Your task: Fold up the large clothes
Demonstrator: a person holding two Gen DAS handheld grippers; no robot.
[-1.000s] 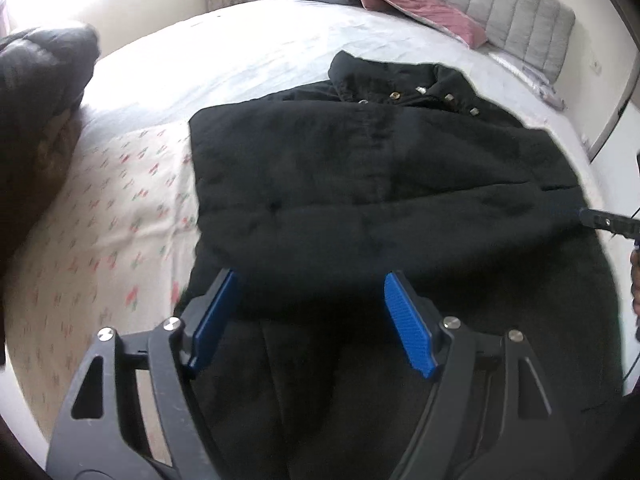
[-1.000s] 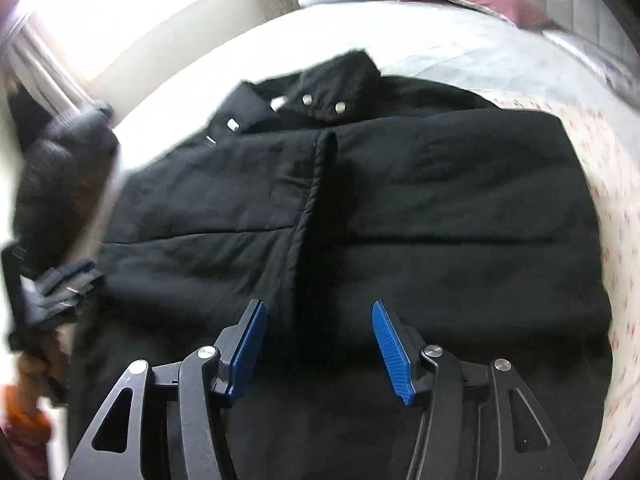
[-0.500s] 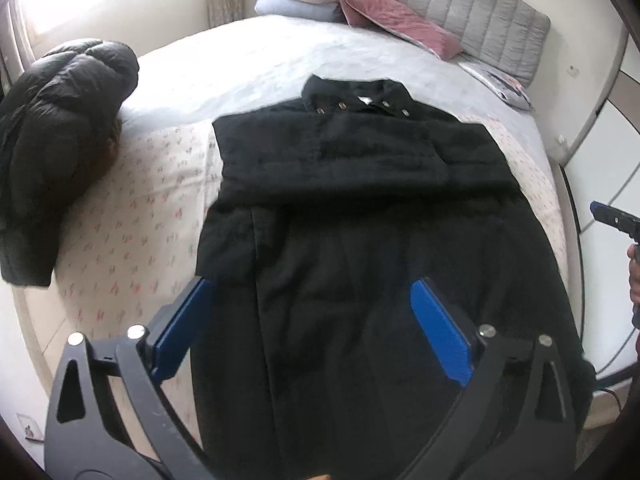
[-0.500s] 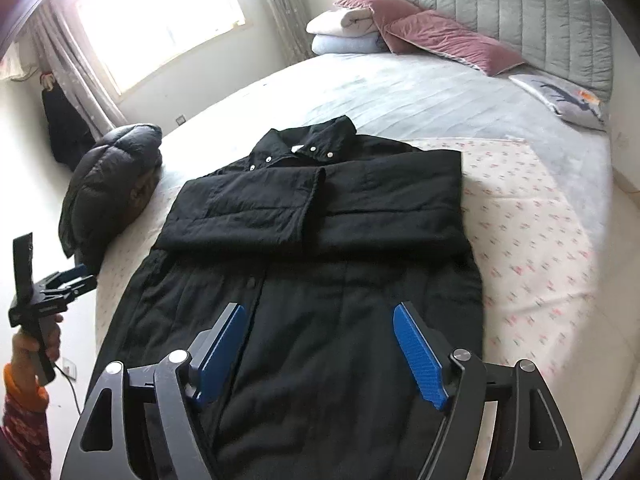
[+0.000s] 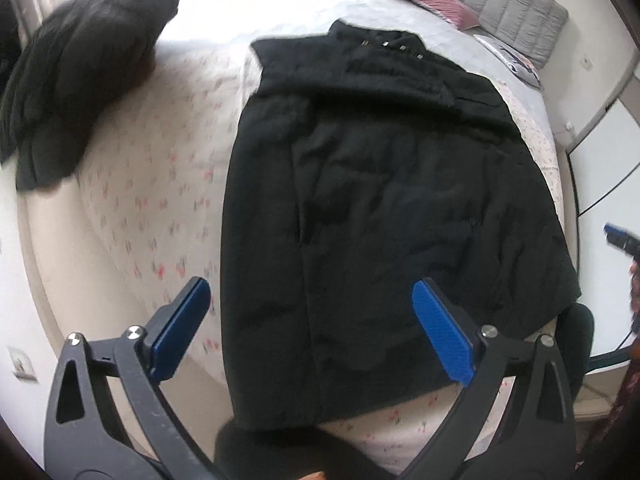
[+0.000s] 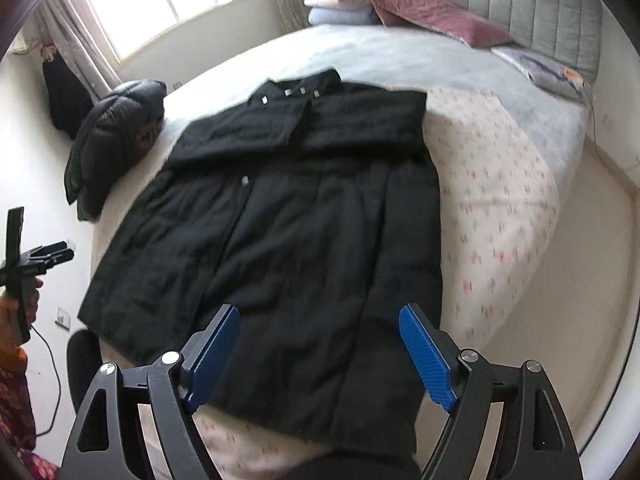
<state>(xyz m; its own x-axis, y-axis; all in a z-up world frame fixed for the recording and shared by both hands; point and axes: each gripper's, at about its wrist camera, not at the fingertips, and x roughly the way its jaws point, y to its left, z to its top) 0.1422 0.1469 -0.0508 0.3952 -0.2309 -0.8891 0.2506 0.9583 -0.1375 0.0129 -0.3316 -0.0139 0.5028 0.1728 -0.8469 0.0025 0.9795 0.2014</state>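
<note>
A long black coat (image 5: 384, 208) (image 6: 288, 224) lies flat on the bed, collar with metal snaps at the far end, both sleeves folded across the chest. Its hem reaches the near edge of the bed. My left gripper (image 5: 316, 328) hangs wide open above the hem's left part, nothing between its blue pads. My right gripper (image 6: 324, 352) hovers over the hem's right part; its jaws are opening and hold nothing. Each gripper shows at the edge of the other's view: the right gripper (image 5: 620, 238), the left gripper (image 6: 44, 258).
A black puffer jacket (image 5: 80, 76) (image 6: 116, 136) is heaped at the bed's left edge. Folded blankets and pink pillows (image 6: 400, 12) lie by the grey headboard (image 6: 520, 12). A floral sheet (image 6: 492, 208) covers the near half of the bed. A dark stool (image 5: 576, 340) stands on the floor.
Both grippers pulled back and up from the coat's chest toward the hem and opened wider. The whole coat and bed edge have come into view.
</note>
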